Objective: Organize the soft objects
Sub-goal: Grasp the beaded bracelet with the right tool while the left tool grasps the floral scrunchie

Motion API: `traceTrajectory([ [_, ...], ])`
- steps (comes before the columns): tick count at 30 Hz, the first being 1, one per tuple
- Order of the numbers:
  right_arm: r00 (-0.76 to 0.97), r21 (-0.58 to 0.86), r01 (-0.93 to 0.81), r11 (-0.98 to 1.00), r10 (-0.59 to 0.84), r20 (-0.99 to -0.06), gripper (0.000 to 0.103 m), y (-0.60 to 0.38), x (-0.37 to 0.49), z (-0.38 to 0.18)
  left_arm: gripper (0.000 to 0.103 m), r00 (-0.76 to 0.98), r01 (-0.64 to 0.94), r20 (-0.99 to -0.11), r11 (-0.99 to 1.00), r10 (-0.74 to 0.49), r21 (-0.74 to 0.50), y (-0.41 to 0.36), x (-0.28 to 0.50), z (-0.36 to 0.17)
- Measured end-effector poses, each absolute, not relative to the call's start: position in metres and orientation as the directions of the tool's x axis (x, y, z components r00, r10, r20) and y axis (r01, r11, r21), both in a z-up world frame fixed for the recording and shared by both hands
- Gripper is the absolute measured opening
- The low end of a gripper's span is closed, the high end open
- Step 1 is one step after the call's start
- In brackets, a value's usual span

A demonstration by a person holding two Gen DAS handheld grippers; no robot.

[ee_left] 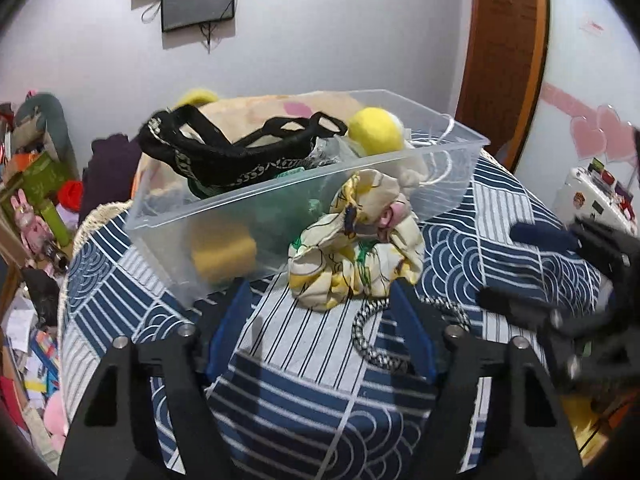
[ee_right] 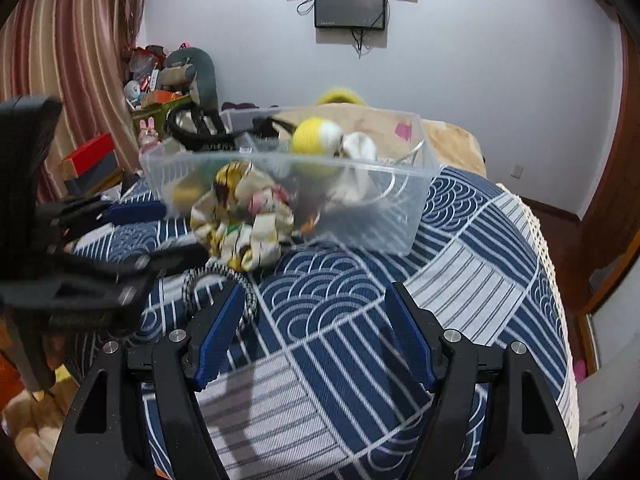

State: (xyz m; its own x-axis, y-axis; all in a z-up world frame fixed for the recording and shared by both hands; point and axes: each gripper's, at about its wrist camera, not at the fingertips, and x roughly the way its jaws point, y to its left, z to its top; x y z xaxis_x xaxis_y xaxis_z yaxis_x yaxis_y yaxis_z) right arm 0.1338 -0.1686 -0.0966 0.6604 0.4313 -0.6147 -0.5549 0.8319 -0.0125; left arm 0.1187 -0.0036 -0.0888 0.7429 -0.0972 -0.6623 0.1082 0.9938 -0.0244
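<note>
A clear plastic bin [ee_left: 448, 184] [ee_right: 372, 224] stands on the blue patterned cloth. It holds a yellow plush ball [ee_left: 376, 130] [ee_right: 316, 136], a black strap [ee_left: 224, 156] and other soft items. A cream and yellow printed scrunchie [ee_left: 356, 252] [ee_right: 244, 220] lies on the cloth against the bin's front wall. A black-and-white braided hair tie [ee_left: 370, 336] [ee_right: 224, 284] lies just in front of it. My left gripper [ee_left: 320, 320] is open and empty, its fingers either side of the hair tie. My right gripper [ee_right: 316, 316] is open and empty, its left finger by the hair tie.
The cloth-covered table [ee_right: 460, 280] drops off at its rounded edges. Cluttered shelves with toys [ee_left: 36, 200] stand to the left. A wooden door [ee_left: 504, 60] and a wall screen [ee_right: 350, 6] are behind.
</note>
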Motion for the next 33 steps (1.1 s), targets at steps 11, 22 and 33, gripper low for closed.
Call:
traceTrajectory([
  [11, 0.589, 0.018, -0.616, 0.788, 0.475, -0.655, 0.053, -0.147, 0.135, -0.111, 0.029, 0.673, 0.105, -0.721, 0.986, -0.165, -0.128, 0.002, 0.153, -0.105],
  [22, 0.593, -0.027, -0.634, 0.773, 0.463, -0.659, 0.008, -0.137, 0.131, -0.120, 0.009, 0.740, 0.098, -0.658, 0.991, -0.136, -0.094, 0.006, 0.118, -0.095],
  [33, 0.656, -0.031, -0.575, 0.817, 0.439, -0.613, 0.007, -0.156, 0.133, -0.098, 0.009, 0.822, 0.048, -0.560, 0.993, -0.102, -0.110, 0.023, 0.090, -0.061],
])
